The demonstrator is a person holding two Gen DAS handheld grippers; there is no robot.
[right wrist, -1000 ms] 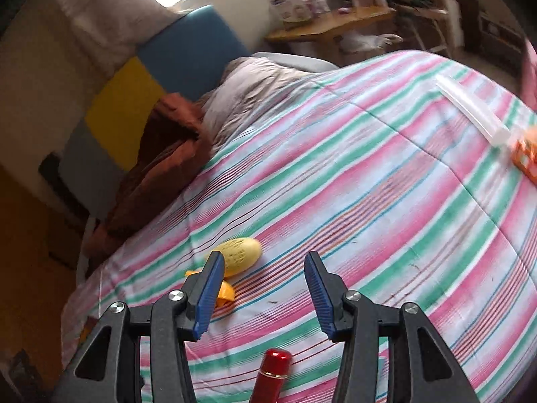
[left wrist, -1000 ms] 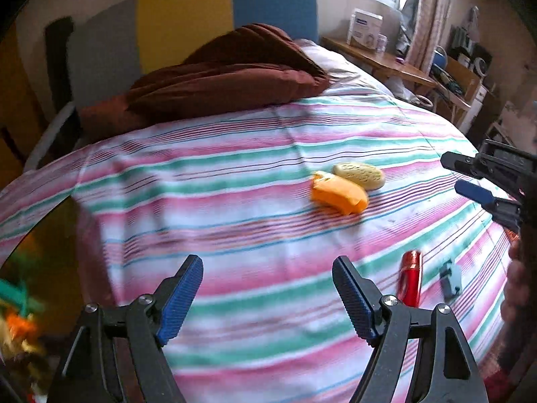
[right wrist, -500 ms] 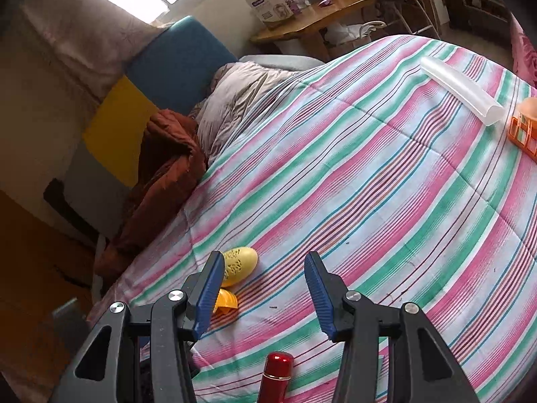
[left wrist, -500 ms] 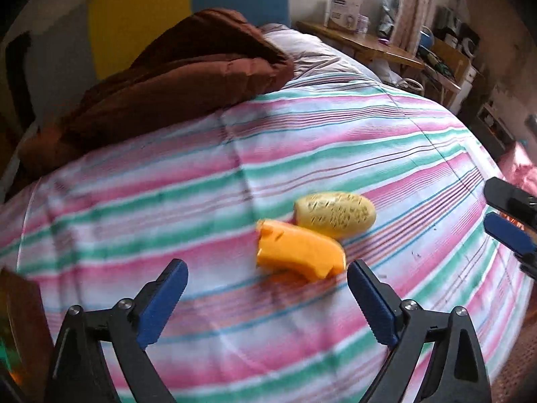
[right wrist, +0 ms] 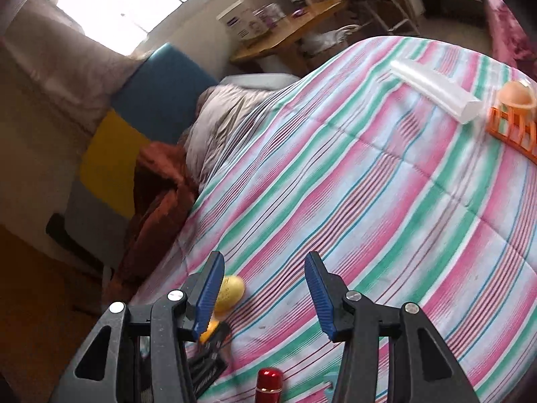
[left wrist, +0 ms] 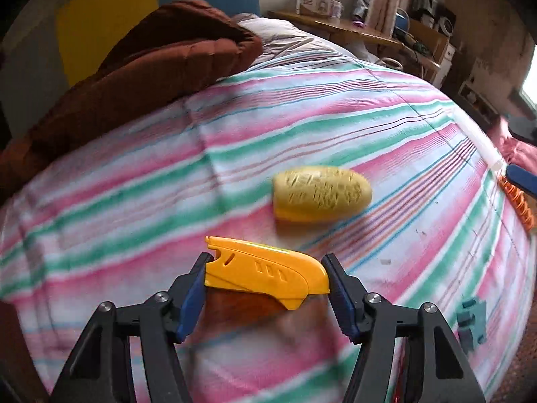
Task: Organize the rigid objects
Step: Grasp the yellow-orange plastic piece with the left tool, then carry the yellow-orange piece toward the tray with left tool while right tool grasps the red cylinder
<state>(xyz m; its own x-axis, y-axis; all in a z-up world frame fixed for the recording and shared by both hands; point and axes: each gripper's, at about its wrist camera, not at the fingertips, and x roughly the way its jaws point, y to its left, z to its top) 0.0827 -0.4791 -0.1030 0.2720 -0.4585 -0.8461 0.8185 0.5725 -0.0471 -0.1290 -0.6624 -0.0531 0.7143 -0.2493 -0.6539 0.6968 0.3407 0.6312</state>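
My left gripper (left wrist: 266, 288) is shut on an orange plastic piece (left wrist: 265, 273), one pad at each end, just above the striped bedspread (left wrist: 302, 124). A yellow oval plastic piece (left wrist: 320, 194) lies just beyond it; it also shows in the right wrist view (right wrist: 231, 292). My right gripper (right wrist: 265, 297) is open and empty above the bedspread, to the right of the left gripper. A red cylinder (right wrist: 268, 384) lies below it. A teal clip (left wrist: 471, 319) lies at the right.
A brown quilt (left wrist: 144, 77) and a grey pillow (right wrist: 228, 117) lie at the head of the bed. A clear tube (right wrist: 436, 90) and an orange rack (right wrist: 513, 127) holding an egg-like ball lie at the far right. A wooden desk (right wrist: 295, 30) stands beyond.
My left gripper has moved forward to the orange piece and closed on it. My right gripper has drawn back a little and stayed open.
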